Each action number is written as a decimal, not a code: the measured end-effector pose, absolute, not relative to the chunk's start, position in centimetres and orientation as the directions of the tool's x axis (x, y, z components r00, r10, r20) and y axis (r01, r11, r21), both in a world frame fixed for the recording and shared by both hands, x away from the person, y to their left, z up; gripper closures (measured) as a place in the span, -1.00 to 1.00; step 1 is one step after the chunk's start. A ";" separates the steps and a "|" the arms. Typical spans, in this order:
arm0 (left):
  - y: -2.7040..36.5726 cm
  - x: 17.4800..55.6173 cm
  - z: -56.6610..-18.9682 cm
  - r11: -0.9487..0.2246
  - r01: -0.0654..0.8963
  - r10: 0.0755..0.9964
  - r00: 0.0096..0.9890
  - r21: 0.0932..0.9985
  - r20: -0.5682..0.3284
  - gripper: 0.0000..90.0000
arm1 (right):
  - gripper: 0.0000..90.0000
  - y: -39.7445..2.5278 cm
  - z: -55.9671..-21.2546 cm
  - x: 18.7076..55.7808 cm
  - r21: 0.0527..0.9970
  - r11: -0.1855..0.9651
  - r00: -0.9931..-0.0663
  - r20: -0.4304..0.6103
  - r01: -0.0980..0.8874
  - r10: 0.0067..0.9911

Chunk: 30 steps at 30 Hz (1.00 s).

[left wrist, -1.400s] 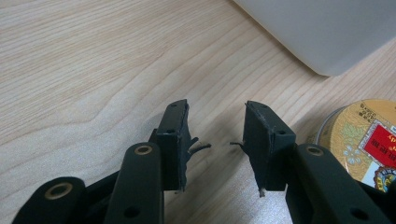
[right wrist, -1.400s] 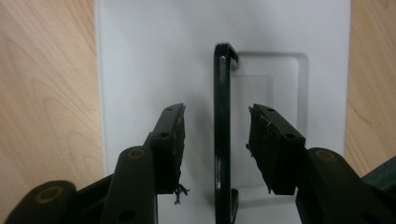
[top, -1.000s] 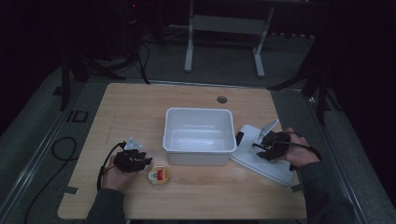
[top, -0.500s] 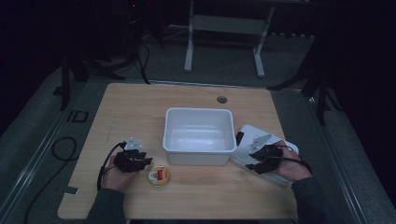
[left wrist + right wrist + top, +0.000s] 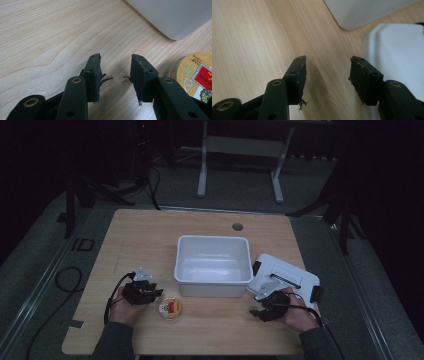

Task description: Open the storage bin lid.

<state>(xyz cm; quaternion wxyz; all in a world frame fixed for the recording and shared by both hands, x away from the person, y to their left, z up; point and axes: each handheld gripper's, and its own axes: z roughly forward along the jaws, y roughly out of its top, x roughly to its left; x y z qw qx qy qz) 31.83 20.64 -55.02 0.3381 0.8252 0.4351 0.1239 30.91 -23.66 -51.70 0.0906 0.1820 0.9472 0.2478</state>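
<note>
Left gripper (image 5: 142, 292): we see it low over the near left part of the wooden table (image 5: 140, 235), held in the person's left hand; its jaws stand spread with bare wood between them, gripping nothing.
Left gripper up close (image 5: 115, 75): in the left gripper view we find the round tin (image 5: 193, 75) just right of the right jaw, apart from it, and a corner of the white tub (image 5: 172, 15) farther off at the upper right.
Round tin (image 5: 170, 308): we place it near the table's near edge, just right of the left gripper and just in front of the tub's near left corner; its lid is gold with a red label.
White tub (image 5: 214, 285): we see it open-topped at the table's middle, between the two grippers.
Right gripper (image 5: 269, 306): we see it at the near right, just at the near corner of the white lid (image 5: 295, 270); its jaws are spread and hold nothing.
Right gripper up close (image 5: 327, 72): bare wood lies between the jaws, and the white lid (image 5: 397, 57) lies beyond the right jaw.
White lid: we see it flat on the table, right of the tub, turned askew, black clips at its edges.
</note>
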 end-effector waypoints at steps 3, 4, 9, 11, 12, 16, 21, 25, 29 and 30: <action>20.5 31.8 -55.0 -0.402 0.634 0.802 0.592 0.661 -0.080 0.35 | 0.03 -22.9 -52.2 30.4 0.508 0.810 -0.920 -0.081 0.293 0.383; 20.5 31.8 -55.0 -0.403 0.633 0.802 0.592 0.661 -0.077 0.35 | 0.03 -22.8 -52.4 30.4 0.512 0.809 -0.921 -0.081 0.289 0.381; 20.6 31.8 -55.0 -0.394 0.637 0.804 0.588 0.663 -0.087 0.35 | 0.02 -22.2 -53.1 30.0 0.536 0.784 -0.911 -0.064 0.314 0.408; 20.6 31.8 -55.0 -0.394 0.637 0.805 0.587 0.662 -0.087 0.35 | 0.02 -22.0 -53.4 29.9 0.546 0.774 -0.907 -0.056 0.322 0.417; 20.5 31.8 -55.0 -0.394 0.638 0.805 0.587 0.662 -0.086 0.35 | 0.02 -21.9 -53.6 29.8 0.553 0.768 -0.903 -0.061 0.323 0.425; 20.6 31.8 -54.9 -0.394 0.639 0.806 0.586 0.661 -0.085 0.35 | 0.01 -21.8 -54.0 29.9 0.588 0.732 -0.887 -0.051 0.345 0.459; 20.6 31.6 -54.6 -0.383 0.629 0.803 0.589 0.676 -0.093 0.34 | -0.02 -21.5 -54.4 29.9 0.623 0.693 -0.876 -0.023 0.364 0.482; 20.4 31.1 -53.9 -0.378 0.608 0.793 0.602 0.698 -0.094 0.33 | -0.06 -21.5 -54.6 30.0 0.635 0.677 -0.871 -0.012 0.373 0.491; 20.3 30.6 -53.3 -0.370 0.589 0.782 0.615 0.718 -0.102 0.31 | -0.10 -21.5 -54.6 30.1 0.639 0.671 -0.869 -0.009 0.375 0.494; 20.3 30.5 -53.2 -0.366 0.586 0.779 0.618 0.723 -0.107 0.30 | -0.11 -21.5 -54.7 30.1 0.641 0.670 -0.869 -0.010 0.374 0.495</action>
